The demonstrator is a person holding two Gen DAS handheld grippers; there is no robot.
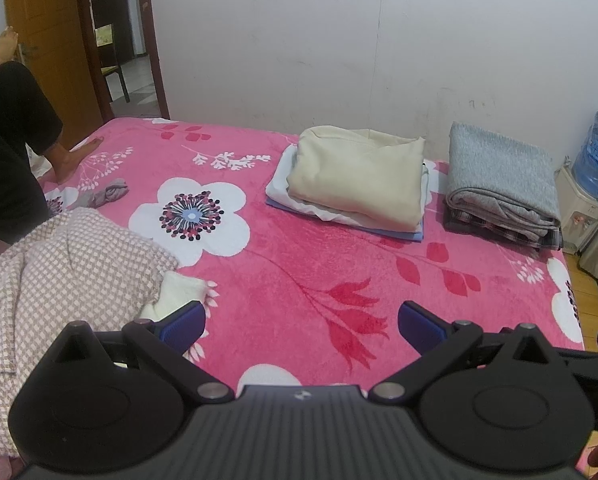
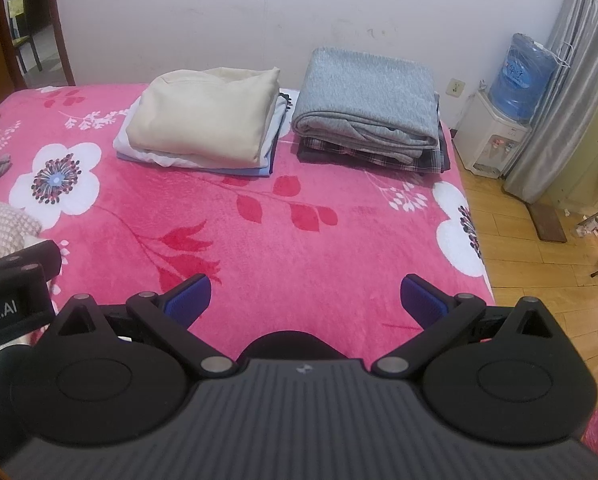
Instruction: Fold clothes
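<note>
Both the left gripper [image 1: 301, 322] and right gripper [image 2: 305, 300] hover with fingers spread wide, grasping nothing, above the bed [image 1: 283, 280]. A crumpled checked garment [image 1: 59, 272] lies just left of the left fingers; two folded stacks [image 2: 203, 128] sit well beyond, by the wall.

Two folded stacks [image 2: 203, 128] [image 2: 369, 100], checkered garment [image 1: 67, 280] crumpled.

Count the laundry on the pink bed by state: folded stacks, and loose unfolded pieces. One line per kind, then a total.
Folded stacks: 2, the cream-topped stack and the grey-topped stack.
Loose unfolded pieces: 3, the checked garment, the cream cloth beside it, and the small grey bundle.
Total: 5
</note>
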